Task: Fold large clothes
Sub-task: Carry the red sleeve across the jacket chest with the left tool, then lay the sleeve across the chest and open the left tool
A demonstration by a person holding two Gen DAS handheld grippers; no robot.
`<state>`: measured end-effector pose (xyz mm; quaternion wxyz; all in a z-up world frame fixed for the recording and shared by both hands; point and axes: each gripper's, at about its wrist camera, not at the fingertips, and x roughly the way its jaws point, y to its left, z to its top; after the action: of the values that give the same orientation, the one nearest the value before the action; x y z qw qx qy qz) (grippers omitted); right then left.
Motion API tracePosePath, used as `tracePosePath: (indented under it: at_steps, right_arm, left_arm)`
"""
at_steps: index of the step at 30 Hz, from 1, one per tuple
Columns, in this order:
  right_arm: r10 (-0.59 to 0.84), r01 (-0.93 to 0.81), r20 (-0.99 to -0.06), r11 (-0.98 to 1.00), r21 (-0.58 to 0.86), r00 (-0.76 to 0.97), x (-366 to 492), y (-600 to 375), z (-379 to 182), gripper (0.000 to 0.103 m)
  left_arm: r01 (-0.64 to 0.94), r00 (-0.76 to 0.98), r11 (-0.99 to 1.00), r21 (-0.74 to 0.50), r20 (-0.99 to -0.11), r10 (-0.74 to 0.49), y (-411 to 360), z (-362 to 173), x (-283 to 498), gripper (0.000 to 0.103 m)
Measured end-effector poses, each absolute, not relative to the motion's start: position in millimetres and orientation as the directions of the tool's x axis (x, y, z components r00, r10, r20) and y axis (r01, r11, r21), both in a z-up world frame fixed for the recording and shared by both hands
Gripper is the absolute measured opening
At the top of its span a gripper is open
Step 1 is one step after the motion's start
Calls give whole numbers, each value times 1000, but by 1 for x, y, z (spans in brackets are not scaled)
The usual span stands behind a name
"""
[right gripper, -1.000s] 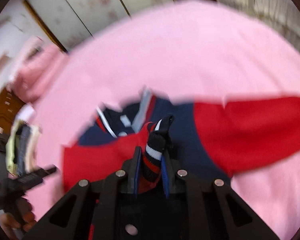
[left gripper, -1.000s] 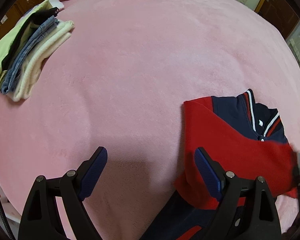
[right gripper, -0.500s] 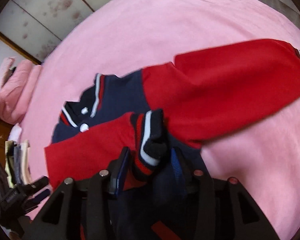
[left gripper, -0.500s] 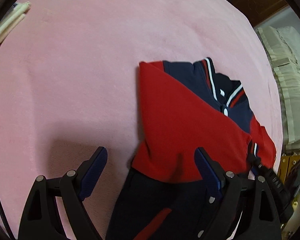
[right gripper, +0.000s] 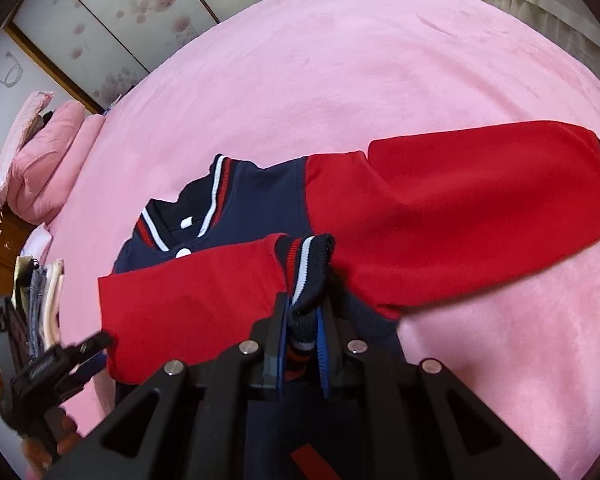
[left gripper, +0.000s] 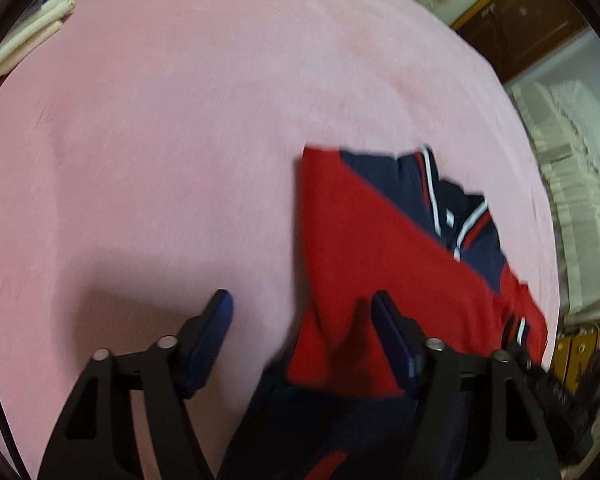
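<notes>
A red sleeve's striped cuff [right gripper: 306, 264] is pinched by the right gripper [right gripper: 302, 334] across the jacket [right gripper: 256, 204]; the left gripper [left gripper: 302, 330] is spread wide. Release is likely required next.

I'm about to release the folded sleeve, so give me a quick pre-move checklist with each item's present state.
1. Right gripper pinching the striped cuff: ok.
2. Folded sleeve laid across the jacket front: ok.
3. Left gripper open and holding nothing: ok.
4. Other sleeve folded in: not ok, it lies spread on the pink blanket.
5. Jacket hem flat: cannot tell, hidden behind the grippers.
</notes>
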<state>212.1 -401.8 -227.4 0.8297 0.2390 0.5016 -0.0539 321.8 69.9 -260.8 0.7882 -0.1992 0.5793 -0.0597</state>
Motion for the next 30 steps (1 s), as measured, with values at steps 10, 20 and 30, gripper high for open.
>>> tracePosePath:
  at_steps: [10,20,30]
  right_arm:
    - [243,258,-834,876,408,495,217,-394,-221,12]
    - [97,261,-884,936,237,457,224,-386,-221,12]
    - [-29,289,-826,943,164,563,210,-399,-194,19]
  left_arm:
    - [-140,371,916,-376,-878,-304,65,-265,328,6]
    - [-137,354,958,-252,-915,-190,84,-245,342,6]
    - [8,279,967,-254,-928,-246,35,-231,324,24]
